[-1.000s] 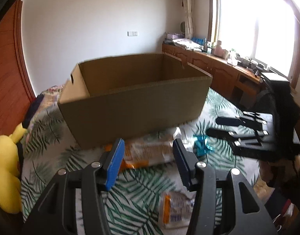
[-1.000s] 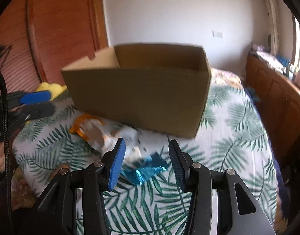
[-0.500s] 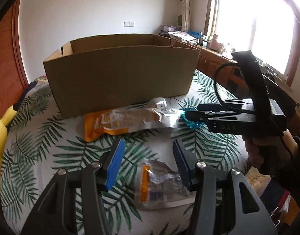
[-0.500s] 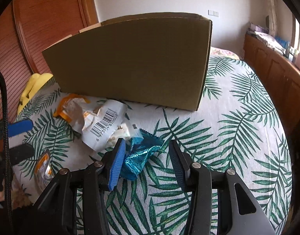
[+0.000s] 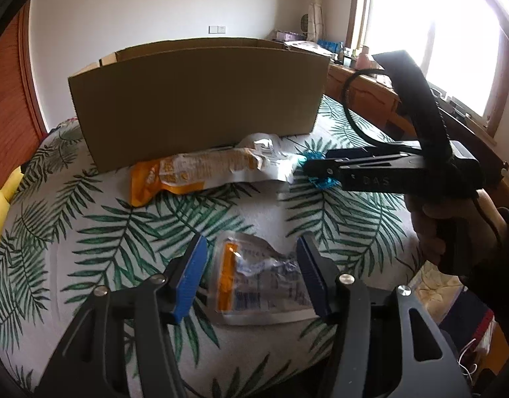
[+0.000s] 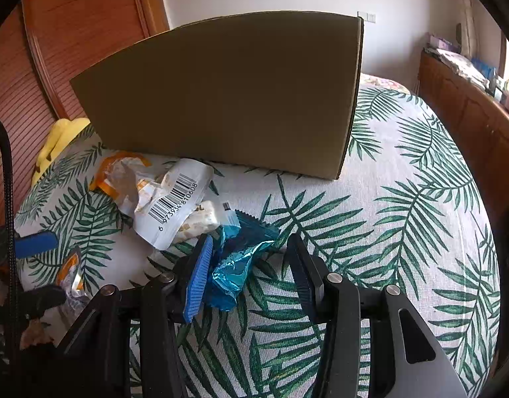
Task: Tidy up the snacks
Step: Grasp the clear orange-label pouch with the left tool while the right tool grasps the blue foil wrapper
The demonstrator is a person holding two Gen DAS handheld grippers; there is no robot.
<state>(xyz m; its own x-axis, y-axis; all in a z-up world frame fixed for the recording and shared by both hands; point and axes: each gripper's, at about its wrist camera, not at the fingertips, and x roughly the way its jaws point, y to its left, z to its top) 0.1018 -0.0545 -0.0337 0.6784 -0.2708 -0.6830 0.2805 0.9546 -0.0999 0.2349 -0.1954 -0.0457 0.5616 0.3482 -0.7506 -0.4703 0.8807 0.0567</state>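
A: Left gripper (image 5: 251, 265) status?

B: Jaws opening, roughly half spread. The small clear plastic snack pouch with an orange stripe (image 5: 254, 285) lies flat between the pads; neither pad presses on it.

A: Right gripper (image 6: 246, 268)?

B: Jaws about half apart over the crumpled shiny blue foil wrapper (image 6: 234, 265). The wrapper sits against the blue left pad, clear of the right pad, and rests on the cloth.

A: What's around it?

B: From the right wrist, at 11 o'clock of the blue wrapper lies a white-and-orange crinkled snack bag (image 6: 168, 199), with a pale nougat-like bar in clear wrap (image 6: 201, 222) touching the wrapper's top edge. The open brown cardboard box (image 5: 194, 102) stands at 12 o'clock just behind the pile, its near wall blocking any view inside.

A: Surface and room?

B: White cloth with green palm-leaf print (image 6: 403, 232) on a bed. Yellow plush toy (image 6: 55, 139) at 10 o'clock, reddish wooden slatted panel (image 6: 29, 83) behind it, wooden cabinets (image 6: 470, 109) at 2 o'clock, bright window (image 5: 437, 33) in the left view.

A: Any readable text?

B: Barcode on the white bag, digits partly legible: 6 97393 810608. "DAS" on the right gripper's body in the left view.
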